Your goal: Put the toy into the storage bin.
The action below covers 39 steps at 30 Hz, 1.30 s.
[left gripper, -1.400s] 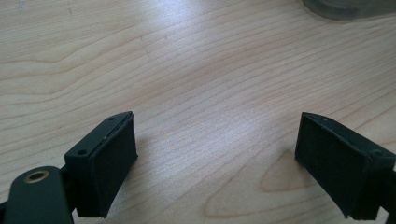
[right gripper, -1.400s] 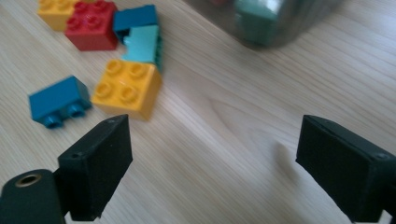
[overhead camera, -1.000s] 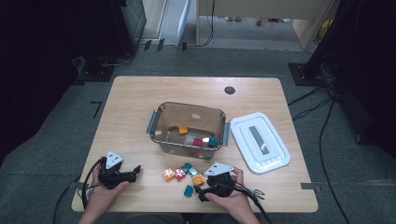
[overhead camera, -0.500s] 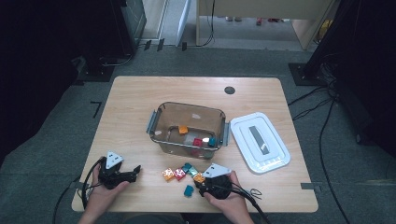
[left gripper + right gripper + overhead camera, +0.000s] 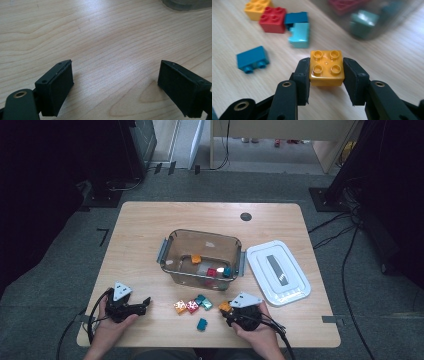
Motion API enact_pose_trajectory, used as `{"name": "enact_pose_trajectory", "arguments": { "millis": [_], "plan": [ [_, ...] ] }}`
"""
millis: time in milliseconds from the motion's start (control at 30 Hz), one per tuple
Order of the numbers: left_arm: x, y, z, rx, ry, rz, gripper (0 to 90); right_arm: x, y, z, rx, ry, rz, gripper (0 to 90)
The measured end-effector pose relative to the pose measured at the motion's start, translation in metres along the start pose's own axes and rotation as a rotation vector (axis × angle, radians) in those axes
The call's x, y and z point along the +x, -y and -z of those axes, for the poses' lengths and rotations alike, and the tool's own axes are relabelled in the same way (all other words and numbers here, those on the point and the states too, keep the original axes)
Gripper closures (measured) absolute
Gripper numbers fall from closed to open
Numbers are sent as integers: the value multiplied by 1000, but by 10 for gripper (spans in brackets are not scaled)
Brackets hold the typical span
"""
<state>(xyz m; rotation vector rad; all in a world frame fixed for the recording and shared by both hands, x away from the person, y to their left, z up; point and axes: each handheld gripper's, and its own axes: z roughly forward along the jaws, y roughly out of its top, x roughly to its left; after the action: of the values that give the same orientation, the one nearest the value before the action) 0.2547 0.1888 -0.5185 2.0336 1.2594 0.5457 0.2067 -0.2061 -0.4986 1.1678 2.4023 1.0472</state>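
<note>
An orange brick (image 5: 326,68) is clamped studs-up between the jaws of the right gripper (image 5: 326,75), low over the table (image 5: 150,230) near the front edge; seen in the high view at (image 5: 224,306), w/ the right gripper (image 5: 231,312) just behind it. The left gripper (image 5: 145,304) is held at the front left, jaws spread wide apart, w/ bare wood between them; nothing is gripped. Just beyond the held brick a teal brick (image 5: 252,60) is seen lying on its side. Farther on, a light-teal brick (image 5: 299,35) is set against a darker blue one (image 5: 295,18), w/ a red brick (image 5: 272,19) and a yellow brick (image 5: 257,8) alongside. Past these stands a clear bin (image 5: 172,251) w/ several bricks inside. Its white lid (image 5: 277,272) is laid flat on the table, to the bin's right.
</note>
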Motion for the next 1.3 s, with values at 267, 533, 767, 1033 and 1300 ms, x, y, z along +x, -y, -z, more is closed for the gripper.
{"name": "enact_pose_trajectory", "arguments": {
  "millis": [267,533,767,1033,1300],
  "plan": [
    [0,0,0,0,0,0,127,-28,8,24,-13,60,-42,601],
    [0,0,0,0,0,0,127,-47,19,30,19,87,-60,601],
    [0,0,0,0,0,0,127,-49,23,25,55,93,-47,601],
    [0,0,0,0,0,0,127,-51,24,23,65,88,-55,599],
    [0,0,0,0,0,0,127,-51,25,20,85,104,-41,599]
  ]
}}
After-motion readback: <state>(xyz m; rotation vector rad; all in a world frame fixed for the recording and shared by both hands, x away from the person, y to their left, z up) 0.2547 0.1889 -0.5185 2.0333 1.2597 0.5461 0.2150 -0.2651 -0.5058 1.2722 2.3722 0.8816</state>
